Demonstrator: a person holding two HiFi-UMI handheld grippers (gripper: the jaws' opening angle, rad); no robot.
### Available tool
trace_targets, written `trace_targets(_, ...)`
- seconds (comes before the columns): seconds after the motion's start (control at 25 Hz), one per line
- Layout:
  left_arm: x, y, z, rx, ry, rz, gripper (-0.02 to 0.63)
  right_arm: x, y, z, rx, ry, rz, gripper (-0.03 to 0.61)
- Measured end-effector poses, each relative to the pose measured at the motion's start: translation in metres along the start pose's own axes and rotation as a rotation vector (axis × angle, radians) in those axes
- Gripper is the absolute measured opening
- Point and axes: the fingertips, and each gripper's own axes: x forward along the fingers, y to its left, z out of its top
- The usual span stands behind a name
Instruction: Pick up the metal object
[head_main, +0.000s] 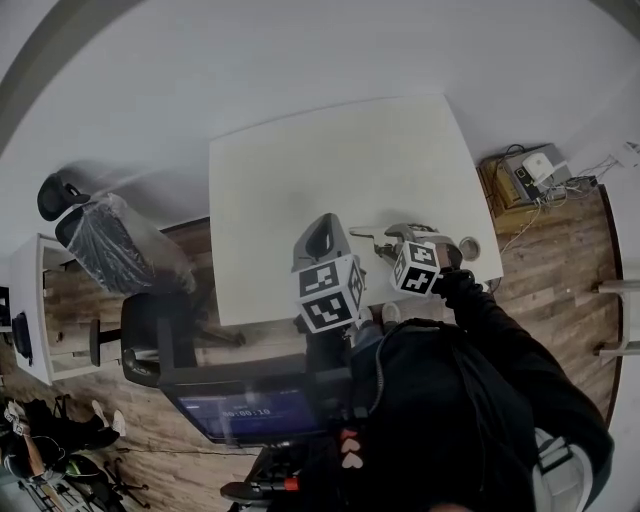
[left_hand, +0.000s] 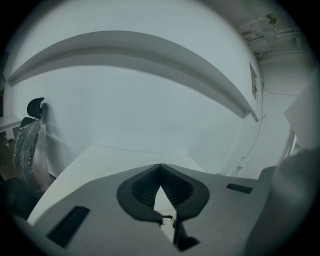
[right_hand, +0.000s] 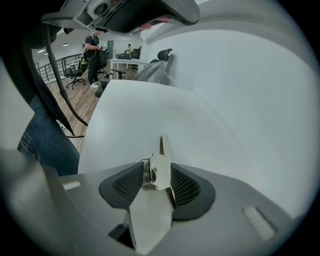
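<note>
The metal object (right_hand: 161, 150) is a thin, pale, pointed piece with a small clip on its left side. It lies on the white table (head_main: 330, 170), between the jaws of my right gripper (right_hand: 157, 164). Those jaws stand wide, and I see no pad pressing on the piece. In the head view the object (head_main: 365, 241) shows as a thin dark sliver just left of the right gripper (head_main: 392, 246). My left gripper (head_main: 322, 232) is held over the table's near edge, its fingertips (left_hand: 160, 166) meeting with nothing between them.
A small round thing (head_main: 468, 247) sits on the table right of the right gripper. A plastic-wrapped chair (head_main: 115, 240) and a black chair (head_main: 150, 335) stand left of the table. A box of devices (head_main: 525, 175) is on the floor at the right. People stand far off (right_hand: 92, 45).
</note>
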Motion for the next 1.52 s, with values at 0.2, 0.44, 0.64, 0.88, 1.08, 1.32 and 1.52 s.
trace_targets(0.2,-0.001,0.003,0.003,0.0,-0.009,0.008,-0.011,0.009,-0.002,0.0,-0.027,0.013,-0.009,0.101)
trace_targets(0.44,-0.006,0.011,0.012,-0.006,-0.034,0.024,-0.009,0.012,-0.004,0.006,-0.071,0.021,-0.041,0.069)
trace_targets(0.64,-0.007,0.012,0.012,-0.005,-0.041,0.028,-0.011,0.009,-0.013,0.008,-0.109,0.022,-0.1,0.039)
trace_targets(0.88,-0.006,0.008,0.017,0.0,-0.05,0.021,-0.011,0.002,-0.032,0.01,-0.109,0.014,-0.15,0.011)
trace_targets(1.08,-0.007,0.01,0.021,-0.001,-0.063,0.016,-0.011,-0.002,-0.036,0.005,-0.092,0.023,-0.166,0.011)
trace_targets(1.32,-0.009,0.015,0.023,-0.005,-0.066,0.02,-0.011,-0.012,-0.043,0.003,-0.075,0.012,-0.192,0.011)
trace_targets(1.52,-0.008,0.01,0.03,-0.001,-0.079,0.007,-0.011,-0.025,-0.058,-0.003,-0.061,0.01,-0.231,0.011)
